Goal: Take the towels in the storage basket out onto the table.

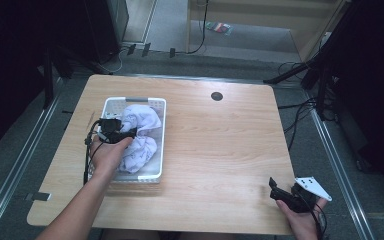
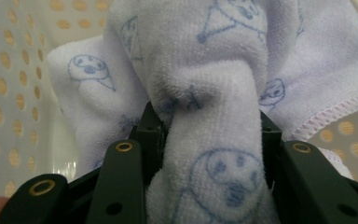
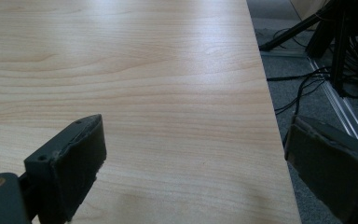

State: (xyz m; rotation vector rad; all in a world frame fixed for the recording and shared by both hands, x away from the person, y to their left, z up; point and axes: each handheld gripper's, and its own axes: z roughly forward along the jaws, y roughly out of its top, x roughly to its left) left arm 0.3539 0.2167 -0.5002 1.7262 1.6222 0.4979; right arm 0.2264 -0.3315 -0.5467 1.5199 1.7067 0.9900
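Note:
A white perforated basket stands on the left half of the wooden table. Inside it lies a crumpled white towel printed with small blue figures. My left gripper reaches into the basket and is shut on a fold of that towel. In the left gripper view the towel bulges out between the two black jaws, with the basket wall behind it. My right gripper rests low at the table's front right corner. Its jaws stand wide apart over bare wood, and its pads hold nothing.
The wooden table has a round black cable hole near its far edge. Its right edge runs close beside my right gripper. Cables and black stand legs lie on the grey floor to the right.

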